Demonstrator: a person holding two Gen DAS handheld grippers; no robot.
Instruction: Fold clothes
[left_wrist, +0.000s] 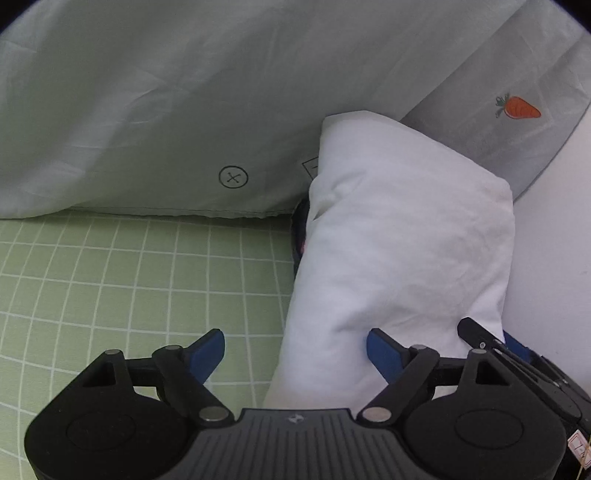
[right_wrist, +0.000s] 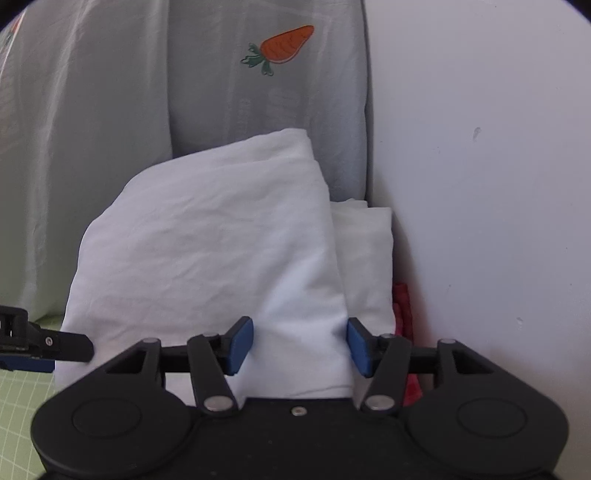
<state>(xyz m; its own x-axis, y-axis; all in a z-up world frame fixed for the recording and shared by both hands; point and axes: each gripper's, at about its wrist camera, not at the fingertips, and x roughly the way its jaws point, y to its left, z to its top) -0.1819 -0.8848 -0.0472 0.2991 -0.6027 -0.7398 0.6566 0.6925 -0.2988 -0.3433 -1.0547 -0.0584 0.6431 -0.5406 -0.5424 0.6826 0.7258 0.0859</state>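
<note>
A folded white garment (left_wrist: 399, 236) lies on the green checked bed sheet (left_wrist: 110, 266), leaning against the bedding behind it. My left gripper (left_wrist: 295, 354) is open at its near left corner, one blue pad over the sheet, the other over the cloth. My right gripper (right_wrist: 300, 345) is open too. The garment's (right_wrist: 207, 240) near edge sits between its blue pads, and they do not pinch it. The right wrist view shows a left gripper finger (right_wrist: 55, 347) at the garment's left edge. The right gripper's finger (left_wrist: 480, 332) shows at the right in the left wrist view.
A grey pillow with a carrot print (right_wrist: 284, 44) and a pale quilt (left_wrist: 147, 92) stand behind. A second folded white piece (right_wrist: 369, 251) and something red (right_wrist: 402, 306) lie by the white wall (right_wrist: 480, 184). Something dark (left_wrist: 301, 229) peeks out beside the garment.
</note>
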